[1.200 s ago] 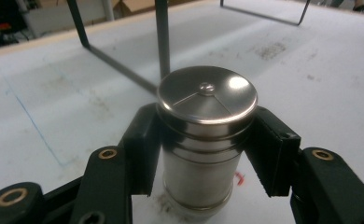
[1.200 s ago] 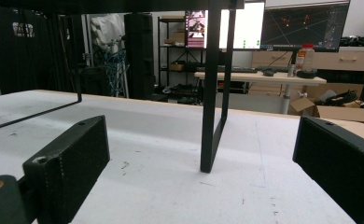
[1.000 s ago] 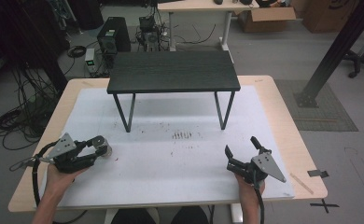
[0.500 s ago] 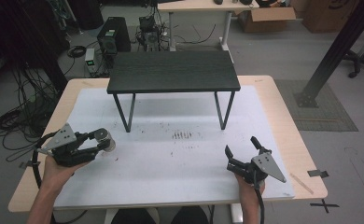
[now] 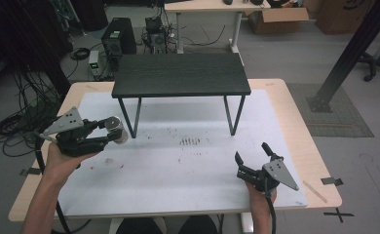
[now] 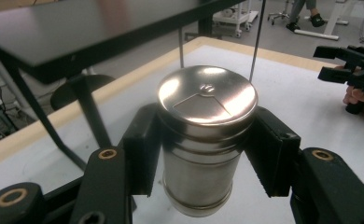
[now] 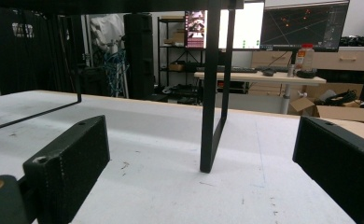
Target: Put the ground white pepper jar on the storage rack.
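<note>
A shiny metal tin (image 6: 203, 140) with a round lid is clamped between the black jaws of my left gripper (image 6: 203, 154). In the high view that left gripper (image 5: 109, 132) holds the tin (image 5: 116, 128) above the white mat, just left of the black shelf's (image 5: 180, 74) front left leg. My right gripper (image 5: 253, 157) rests low near the front right of the mat, jaws wide apart with nothing between them. In the right gripper view its fingers (image 7: 68, 172) frame a black shelf leg (image 7: 213, 93) farther off.
The black shelf stands on thin metal legs over the back half of the white mat (image 5: 188, 161). The mat lies on a wooden table (image 5: 305, 141). Cables and computer boxes (image 5: 115, 36) sit on the floor behind.
My left gripper has lifted and carried the tin up and to the right, toward the shelf's front left leg. The right gripper has stayed put.
</note>
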Demonstrator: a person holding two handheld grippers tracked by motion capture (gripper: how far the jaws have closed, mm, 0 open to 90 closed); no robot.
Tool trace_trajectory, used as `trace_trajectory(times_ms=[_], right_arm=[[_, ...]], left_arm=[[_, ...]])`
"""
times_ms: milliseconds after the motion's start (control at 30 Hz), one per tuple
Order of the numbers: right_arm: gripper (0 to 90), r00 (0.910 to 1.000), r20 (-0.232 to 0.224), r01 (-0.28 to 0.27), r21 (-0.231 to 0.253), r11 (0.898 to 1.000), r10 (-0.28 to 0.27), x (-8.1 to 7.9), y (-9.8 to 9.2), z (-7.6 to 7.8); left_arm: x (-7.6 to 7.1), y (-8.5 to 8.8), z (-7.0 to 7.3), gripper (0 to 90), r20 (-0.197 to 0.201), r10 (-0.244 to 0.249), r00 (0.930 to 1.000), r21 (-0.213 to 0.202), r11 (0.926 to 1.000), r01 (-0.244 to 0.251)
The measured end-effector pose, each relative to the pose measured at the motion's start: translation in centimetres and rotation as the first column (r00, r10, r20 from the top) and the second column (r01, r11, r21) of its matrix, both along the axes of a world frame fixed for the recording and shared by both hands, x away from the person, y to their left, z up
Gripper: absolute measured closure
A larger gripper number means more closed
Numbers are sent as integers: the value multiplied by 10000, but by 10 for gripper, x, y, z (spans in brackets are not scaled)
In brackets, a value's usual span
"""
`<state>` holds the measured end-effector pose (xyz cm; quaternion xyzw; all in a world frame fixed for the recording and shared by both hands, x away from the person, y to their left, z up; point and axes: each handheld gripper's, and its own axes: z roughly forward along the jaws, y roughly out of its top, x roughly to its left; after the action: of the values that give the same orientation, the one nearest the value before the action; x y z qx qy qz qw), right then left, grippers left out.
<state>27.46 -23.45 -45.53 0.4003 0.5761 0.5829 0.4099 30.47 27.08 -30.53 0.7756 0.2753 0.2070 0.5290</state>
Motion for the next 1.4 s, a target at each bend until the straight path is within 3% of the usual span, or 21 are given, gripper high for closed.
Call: trace_trajectory(times_ms=[233, 400, 667, 867, 1133, 1233, 1400], right_arm=[[35, 10000, 0, 6, 2, 10000, -6, 0, 0, 0], [34, 10000, 0, 5, -4, 10000, -5, 0, 0, 0], [34, 10000, 1, 5, -1, 10000, -5, 0, 0, 0], [34, 10000, 3, 7, -3, 10000, -7, 0, 0, 0], [34, 10000, 1, 3, 0, 10000, -3, 0, 0, 0], [34, 10000, -3, 4, 0, 10000, -4, 0, 0, 0], [35, 10000, -11, 6, 5, 10000, -6, 0, 0, 0]], left_arm=[[11, -18, 21, 492, -23, -399, 9992, 32, 9992, 399], [21, -34, 37, 492, 40, -713, 9974, 321, 9969, 712], [34, -50, 54, 491, 42, -987, 9951, 226, 9949, 986], [48, -61, 77, 491, 206, -1159, 9930, 286, 9929, 1153], [68, -76, 92, 491, 111, -1333, 9910, 423, 9903, 1327], [76, -81, 96, 491, 47, -1338, 9910, 298, 9906, 1336], [88, -87, 97, 491, 13, -1213, 9926, 508, 9913, 1210]])
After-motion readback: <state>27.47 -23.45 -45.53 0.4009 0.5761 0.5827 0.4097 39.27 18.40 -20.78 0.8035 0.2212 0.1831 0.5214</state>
